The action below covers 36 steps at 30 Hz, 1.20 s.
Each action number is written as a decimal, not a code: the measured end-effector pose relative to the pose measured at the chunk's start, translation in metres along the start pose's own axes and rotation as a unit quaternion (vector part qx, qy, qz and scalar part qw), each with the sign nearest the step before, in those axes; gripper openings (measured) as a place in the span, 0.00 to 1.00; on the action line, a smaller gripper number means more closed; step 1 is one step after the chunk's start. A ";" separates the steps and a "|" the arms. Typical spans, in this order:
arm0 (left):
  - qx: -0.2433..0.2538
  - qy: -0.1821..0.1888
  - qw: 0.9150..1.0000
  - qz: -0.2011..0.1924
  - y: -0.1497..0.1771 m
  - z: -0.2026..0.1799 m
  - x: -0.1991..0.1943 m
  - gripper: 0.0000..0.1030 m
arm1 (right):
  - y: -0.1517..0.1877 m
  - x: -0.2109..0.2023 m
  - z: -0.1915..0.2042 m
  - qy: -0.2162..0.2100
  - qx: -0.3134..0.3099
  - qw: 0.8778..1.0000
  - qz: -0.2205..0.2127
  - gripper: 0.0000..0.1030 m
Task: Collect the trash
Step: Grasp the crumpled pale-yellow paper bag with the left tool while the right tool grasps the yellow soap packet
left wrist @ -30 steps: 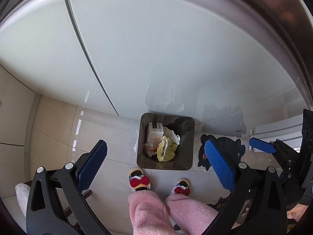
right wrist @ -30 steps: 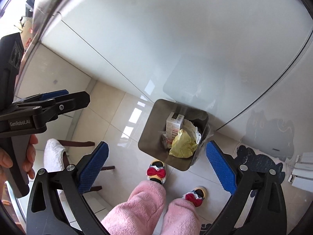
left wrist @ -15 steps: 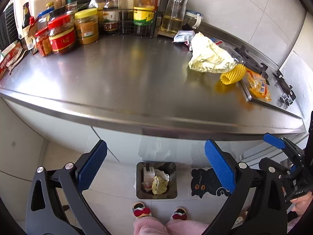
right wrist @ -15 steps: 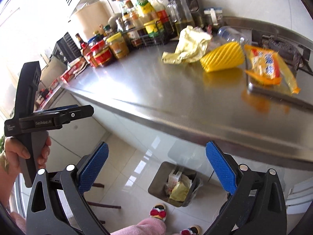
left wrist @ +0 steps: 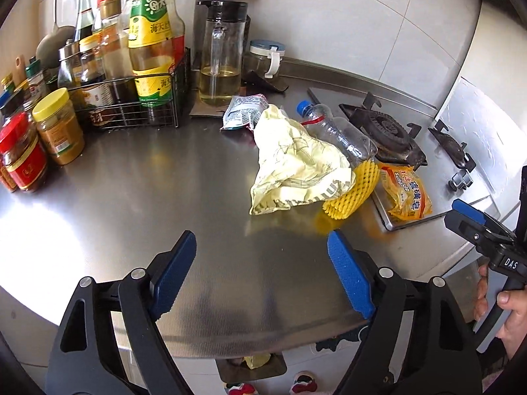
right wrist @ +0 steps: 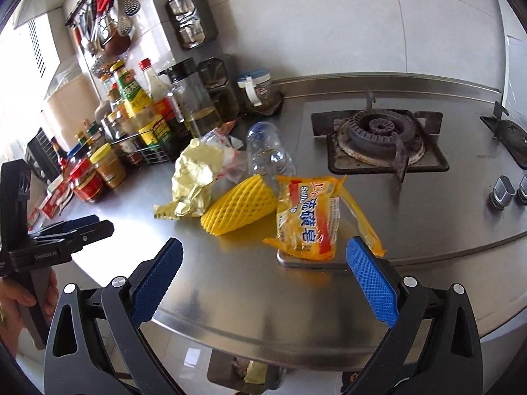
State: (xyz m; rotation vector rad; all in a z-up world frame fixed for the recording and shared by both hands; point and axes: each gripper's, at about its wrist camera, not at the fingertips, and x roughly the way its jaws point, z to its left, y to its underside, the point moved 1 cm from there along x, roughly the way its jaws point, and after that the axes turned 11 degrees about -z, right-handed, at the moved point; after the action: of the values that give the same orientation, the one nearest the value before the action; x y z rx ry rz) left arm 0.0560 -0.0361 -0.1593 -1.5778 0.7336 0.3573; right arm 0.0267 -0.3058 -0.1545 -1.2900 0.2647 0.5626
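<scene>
We hold both grippers above the front edge of a stainless steel counter [left wrist: 131, 171], and nothing lies between either pair of blue pads. The left gripper [left wrist: 262, 273], at the bottom of the left wrist view, has its jaws apart and closing on empty air. The right gripper [right wrist: 262, 275], at the bottom of the right wrist view, has its jaws spread wide.

The trash sits in a cluster at the middle of the counter. In the left wrist view, a crumpled pale yellow wrapper [left wrist: 296, 168] lies at centre, with a yellow foam fruit net [left wrist: 350, 191] touching its right edge. A clear plastic bottle [left wrist: 336, 131] with a blue cap lies on its side behind them, and a small silvery packet [left wrist: 243, 112] lies further back, beside the wrapper's far end. An orange soap packet [left wrist: 406, 194] rests right of the net, over the front corner of the gas hob [left wrist: 385, 131].

In the right wrist view the soap packet is at centre frame, just beyond the gripper's pads.

Sauce bottles and jars [left wrist: 98, 65] crowd the upper left of the left wrist view. Below the counter edge, at the bottom centre of both views, we see part of a dark trash bin [right wrist: 227, 372] with yellow paper in it.
</scene>
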 end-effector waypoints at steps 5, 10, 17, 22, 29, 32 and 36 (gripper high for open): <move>0.014 0.017 1.000 0.016 -0.010 0.000 0.034 0.67 | -0.004 0.022 -0.017 0.022 0.022 0.999 0.027 0.80; 0.018 0.032 0.999 0.035 -0.010 0.006 0.061 0.67 | -0.002 0.042 -0.018 0.032 0.025 0.998 0.047 0.74; 0.022 0.050 0.996 0.064 -0.006 0.016 0.087 0.60 | 0.001 0.058 -0.020 0.045 0.028 0.997 0.059 0.72; 0.033 0.076 0.994 0.077 -0.006 0.016 0.100 0.51 | 0.004 0.068 -0.020 0.040 0.033 0.996 0.072 0.57; 0.056 0.091 0.991 0.083 -0.005 0.009 0.106 0.15 | 0.009 0.071 -0.015 0.038 0.020 0.996 0.076 0.28; 0.062 0.090 0.991 0.082 -0.003 0.008 0.106 0.05 | 0.009 0.071 -0.014 0.034 0.018 0.996 0.075 0.26; 0.069 0.074 0.992 0.076 0.000 0.007 0.101 0.01 | 0.010 0.065 -0.012 0.032 0.019 0.997 0.067 0.24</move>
State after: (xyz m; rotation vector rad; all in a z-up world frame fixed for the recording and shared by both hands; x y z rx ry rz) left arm 0.1330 -0.0536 -0.2228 -1.4318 0.9763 0.2948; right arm 0.0778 -0.2996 -0.1979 -1.2604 0.4157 0.6265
